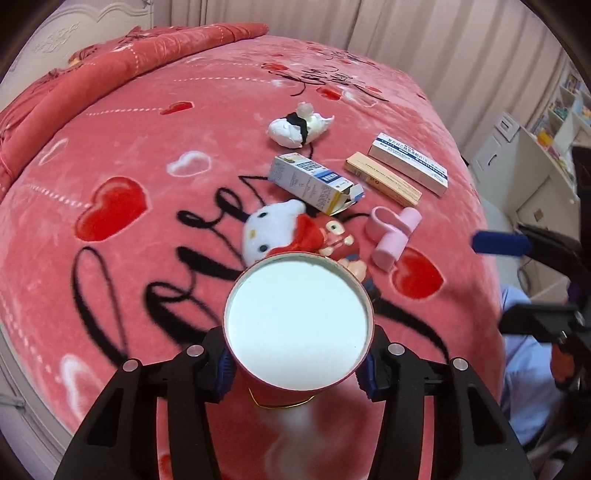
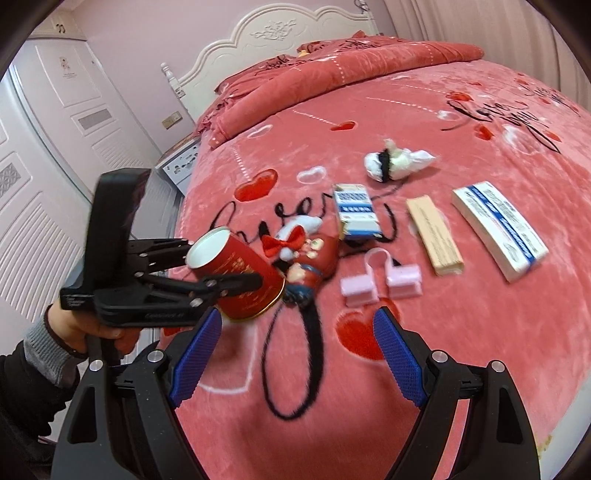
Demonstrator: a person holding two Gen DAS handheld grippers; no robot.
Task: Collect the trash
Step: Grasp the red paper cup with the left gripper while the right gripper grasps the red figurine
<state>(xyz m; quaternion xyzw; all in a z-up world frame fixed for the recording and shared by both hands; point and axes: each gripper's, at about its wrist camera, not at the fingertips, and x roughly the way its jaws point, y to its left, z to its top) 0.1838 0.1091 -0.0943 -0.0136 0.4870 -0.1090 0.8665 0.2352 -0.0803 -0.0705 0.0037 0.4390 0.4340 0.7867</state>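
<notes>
While the left gripper (image 2: 236, 284) clamps the red cup (image 2: 236, 273) tilted near the crumpled tissue (image 2: 395, 162) and boxes (image 2: 356, 212) on the bed (image 2: 480, 332), probably as bin, the right gripper (image 2: 295, 365) hovers open, empty.

Left wrist view: close above red cup (image 1: 297, 325), angled down across bed (image 1: 147, 155) toward curtains (image 1: 424, 33).
Right wrist view: low over bed edge, facing headboard (image 2: 280, 33) and door (image 2: 48, 155).
Shared area: cup, plush toy (image 2: 306, 254), boxes (image 2: 498, 229).
</notes>
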